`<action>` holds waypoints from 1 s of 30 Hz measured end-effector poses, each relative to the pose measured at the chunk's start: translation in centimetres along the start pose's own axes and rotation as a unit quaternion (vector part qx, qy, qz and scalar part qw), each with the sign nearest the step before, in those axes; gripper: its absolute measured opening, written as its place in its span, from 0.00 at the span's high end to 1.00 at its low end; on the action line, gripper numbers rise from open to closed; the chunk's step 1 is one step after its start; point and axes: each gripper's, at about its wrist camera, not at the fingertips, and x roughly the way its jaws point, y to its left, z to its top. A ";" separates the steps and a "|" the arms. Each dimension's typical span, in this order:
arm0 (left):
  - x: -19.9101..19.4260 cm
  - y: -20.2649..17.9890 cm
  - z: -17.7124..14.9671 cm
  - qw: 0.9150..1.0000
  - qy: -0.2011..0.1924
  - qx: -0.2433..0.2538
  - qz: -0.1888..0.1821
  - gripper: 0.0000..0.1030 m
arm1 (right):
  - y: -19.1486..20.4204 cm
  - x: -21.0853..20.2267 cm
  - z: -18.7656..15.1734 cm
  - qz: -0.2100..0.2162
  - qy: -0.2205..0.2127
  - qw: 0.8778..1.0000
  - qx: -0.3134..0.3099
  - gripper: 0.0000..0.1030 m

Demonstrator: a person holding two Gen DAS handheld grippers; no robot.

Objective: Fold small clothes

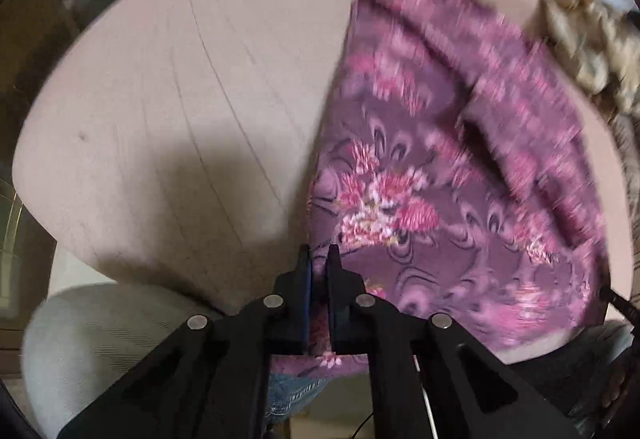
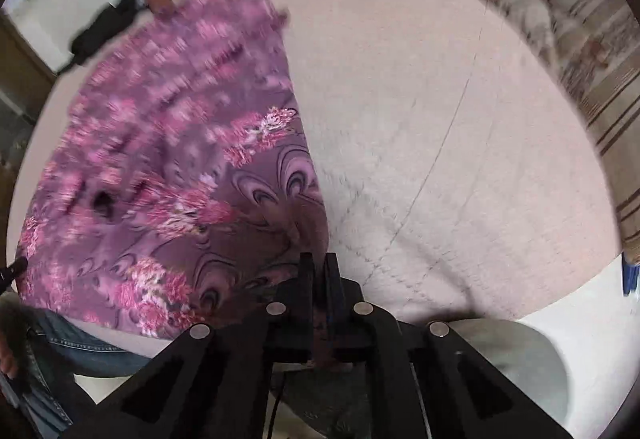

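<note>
A purple garment with pink flower print (image 1: 452, 175) lies spread over a round table covered in a pale pink cloth (image 1: 180, 87). My left gripper (image 1: 319, 259) is shut on the garment's near left corner. In the right wrist view the same garment (image 2: 168, 159) fills the left half, and my right gripper (image 2: 319, 265) is shut on its near right corner. The far part of the garment is blurred with motion in both views. The tip of the other gripper (image 2: 14, 267) shows at the left edge.
A beige fluffy item (image 1: 584, 39) lies at the table's far right. A grey chair seat (image 1: 100, 335) sits below the table's near edge. A striped sofa (image 2: 600, 71) stands beyond the table. The person's jeans (image 2: 68, 343) show at the near edge.
</note>
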 end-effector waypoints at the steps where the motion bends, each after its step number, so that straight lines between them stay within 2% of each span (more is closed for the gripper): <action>1: 0.0 -0.1 0.1 1.000 -0.005 0.006 0.013 0.90 | 0.4 0.7 0.0 -0.003 0.009 1.000 -0.004 0.96; 3: -1.3 -0.1 -0.4 0.999 -0.035 0.012 0.019 0.89 | 1.4 0.5 0.0 -0.035 -0.005 0.999 -0.021 0.90; 4: -2.2 0.1 -0.6 0.998 -0.057 0.011 0.016 0.78 | 1.6 -0.2 -0.1 -0.038 -0.021 0.999 -0.028 0.81; 5: -2.9 0.2 -0.9 0.997 -0.073 0.009 0.012 0.68 | 1.6 -0.6 -0.1 -0.027 -0.032 0.999 -0.030 0.64; 6: -4.1 0.3 -1.4 0.995 -0.102 0.004 0.007 0.38 | 1.5 -1.3 -0.3 -0.009 -0.044 0.999 -0.028 0.56; 7: -5.2 0.4 -2.0 0.992 -0.127 -0.007 0.007 0.19 | 1.4 -2.1 -0.5 0.006 -0.061 0.998 -0.026 0.47; 10: -6.9 -0.8 -3.0 0.984 -0.178 -0.010 -0.001 0.18 | 1.6 -4.9 -1.3 0.046 -0.129 0.990 -0.027 0.33; 12: -8.0 -2.8 -3.6 0.980 -0.199 0.005 -0.002 0.18 | 1.5 -5.8 -2.0 0.061 -0.157 0.985 -0.026 0.31; 15: -9.5 -6.6 -3.6 0.975 -0.218 0.038 -0.031 0.18 | 2.3 -7.6 -3.7 0.065 -0.194 0.979 -0.024 0.30; 17: -10.5 -8.7 -3.5 0.970 -0.233 0.055 -0.041 0.18 | 2.1 -8.7 -4.7 0.071 -0.217 0.973 -0.013 0.22; 19: -11.7 -11.2 -3.3 0.962 -0.252 0.082 -0.064 0.18 | 2.0 -9.5 -4.9 0.077 -0.226 0.971 -0.013 0.21; 21: -12.3 -12.9 -3.4 0.957 -0.265 0.102 -0.066 0.18 | 1.8 -10.4 -5.3 0.084 -0.236 0.968 -0.014 0.17; 25: -12.8 -15.2 -2.4 0.950 -0.271 0.134 -0.072 0.18 | 2.5 -10.3 -4.5 0.091 -0.232 0.968 -0.006 0.17; 28: -13.8 -16.4 -1.3 0.945 -0.275 0.153 -0.087 0.18 | 3.0 -11.8 -4.3 0.084 -0.267 0.960 0.008 0.17; 30: -14.5 -16.8 -0.9 0.943 -0.281 0.160 -0.083 0.18 | 3.0 -12.4 -4.1 0.087 -0.280 0.955 0.029 0.16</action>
